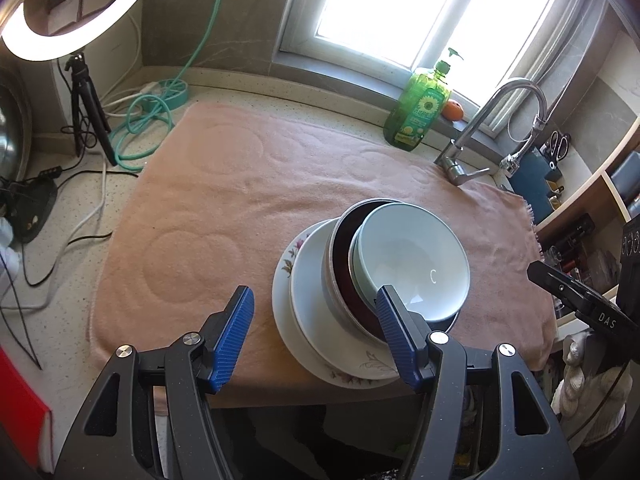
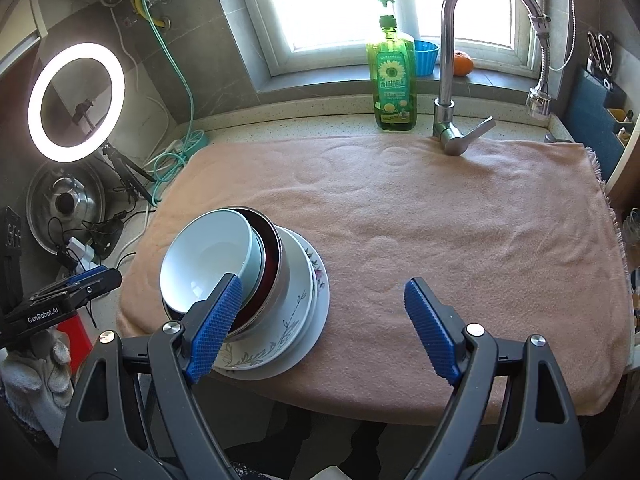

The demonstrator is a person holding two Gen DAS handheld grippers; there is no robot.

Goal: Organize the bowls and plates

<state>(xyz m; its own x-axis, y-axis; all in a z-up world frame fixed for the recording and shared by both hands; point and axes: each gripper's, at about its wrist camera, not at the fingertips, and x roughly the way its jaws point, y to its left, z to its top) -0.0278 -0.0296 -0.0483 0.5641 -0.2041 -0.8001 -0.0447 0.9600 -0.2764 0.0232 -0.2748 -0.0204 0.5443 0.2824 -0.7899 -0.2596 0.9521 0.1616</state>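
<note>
A stack of dishes sits near the front edge of a pink towel [image 1: 208, 200] [image 2: 460, 240]. A floral plate [image 1: 286, 266] [image 2: 280, 334] lies lowest, with a pale plate [image 1: 308, 280] on it. On that stands a steel bowl [image 1: 331, 276] [image 2: 281, 264] with a dark red inside. A white bowl [image 1: 416, 252] [image 2: 208, 256] rests tilted in it. My left gripper [image 1: 314, 294] hangs open just in front of the stack, holding nothing. My right gripper [image 2: 323, 282] is open wide to the stack's right, also empty. Its left pad overlaps the white bowl in the right wrist view.
A green dish soap bottle [image 1: 416, 112] [image 2: 394, 76] and a faucet [image 1: 480, 132] [image 2: 448, 80] stand behind the towel. A ring light [image 1: 40, 40] [image 2: 76, 102] on a tripod, cables and a steel pot lid [image 2: 64, 204] crowd the left. A gloved hand [image 1: 588, 380] holds the right gripper.
</note>
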